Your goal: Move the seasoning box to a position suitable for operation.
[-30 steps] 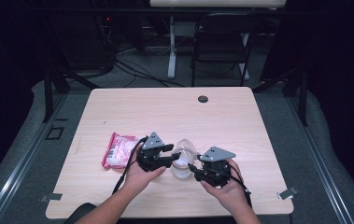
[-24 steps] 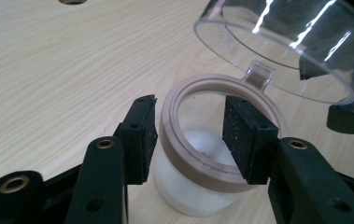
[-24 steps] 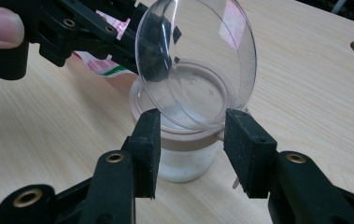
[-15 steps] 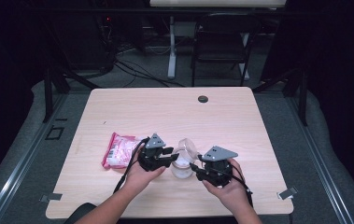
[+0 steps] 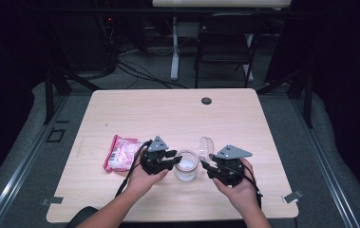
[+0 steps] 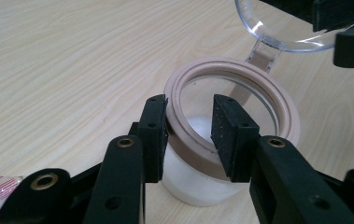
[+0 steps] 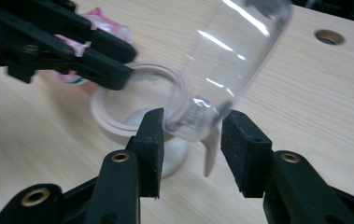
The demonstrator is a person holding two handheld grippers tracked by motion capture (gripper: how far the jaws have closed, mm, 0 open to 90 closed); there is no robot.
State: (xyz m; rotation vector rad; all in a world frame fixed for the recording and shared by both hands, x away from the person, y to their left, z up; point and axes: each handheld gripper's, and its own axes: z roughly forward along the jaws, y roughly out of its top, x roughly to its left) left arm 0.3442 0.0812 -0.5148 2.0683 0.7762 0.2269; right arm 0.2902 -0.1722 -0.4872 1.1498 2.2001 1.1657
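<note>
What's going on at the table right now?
A person works a small jar with a hinged clear lid. The left gripper has just been closing its jaws over the jar's beige rim, one jaw outside and one inside. The right gripper has its jaws around the flipped-open lid. A pink packet lies to the left.

Lab or recording studio setup, not a home. Light wood table (image 5: 168, 109) with a cable grommet hole (image 5: 206, 100) sits on grey carpet, ringed by black curtains. Behind it: folding chair (image 5: 225, 47), floor cables (image 5: 139, 71), metal stand legs (image 5: 54, 85).
</note>
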